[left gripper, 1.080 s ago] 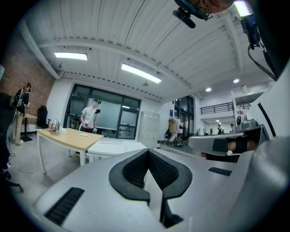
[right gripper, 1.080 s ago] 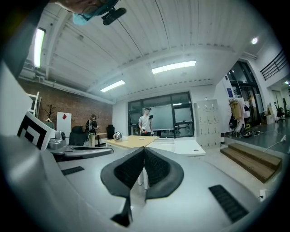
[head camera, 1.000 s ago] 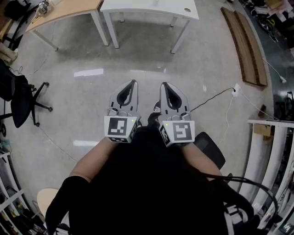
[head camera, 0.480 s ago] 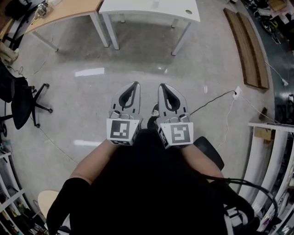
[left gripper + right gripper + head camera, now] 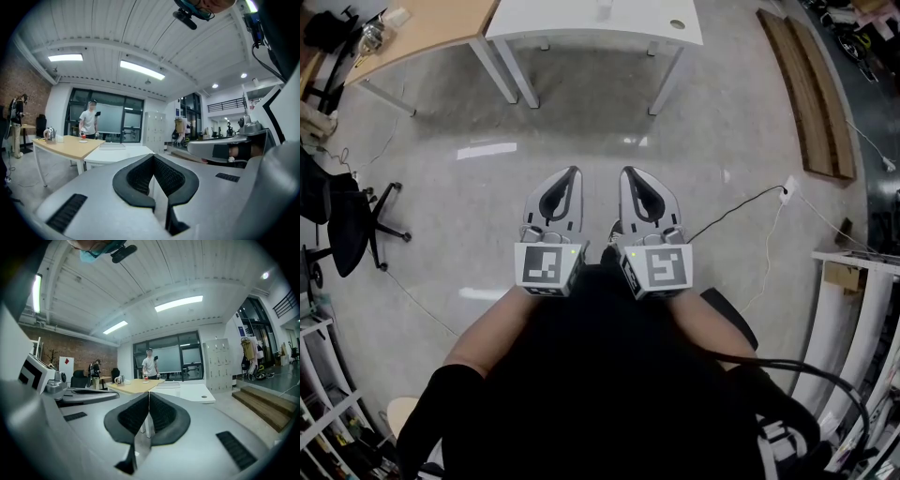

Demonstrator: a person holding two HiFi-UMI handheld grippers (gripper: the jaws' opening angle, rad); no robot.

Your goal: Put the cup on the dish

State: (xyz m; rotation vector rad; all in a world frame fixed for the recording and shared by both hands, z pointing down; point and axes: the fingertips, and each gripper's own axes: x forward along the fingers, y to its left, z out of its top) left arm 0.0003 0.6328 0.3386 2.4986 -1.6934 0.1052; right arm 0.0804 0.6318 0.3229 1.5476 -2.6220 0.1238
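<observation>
Fingers closed, empty: left gripper (image 5: 571, 174), right gripper (image 5: 627, 174); wooden table (image 5: 431, 23) far ahead.

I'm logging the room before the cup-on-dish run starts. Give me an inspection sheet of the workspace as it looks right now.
Surface: light wooden table and white table ahead, side by side.
Job's things: no cup or dish made out; a small red thing on the wooden table is too small to tell.
Clutter: shiny kettle-like vessel on the wooden table.
Grippers: left gripper and right gripper shut, fingers together, nothing between them.
Cables: black cable and white cable lie on the grey floor.
Surroundings: black office chair, brown wooden planks, white shelving, a person standing beyond the tables.
</observation>
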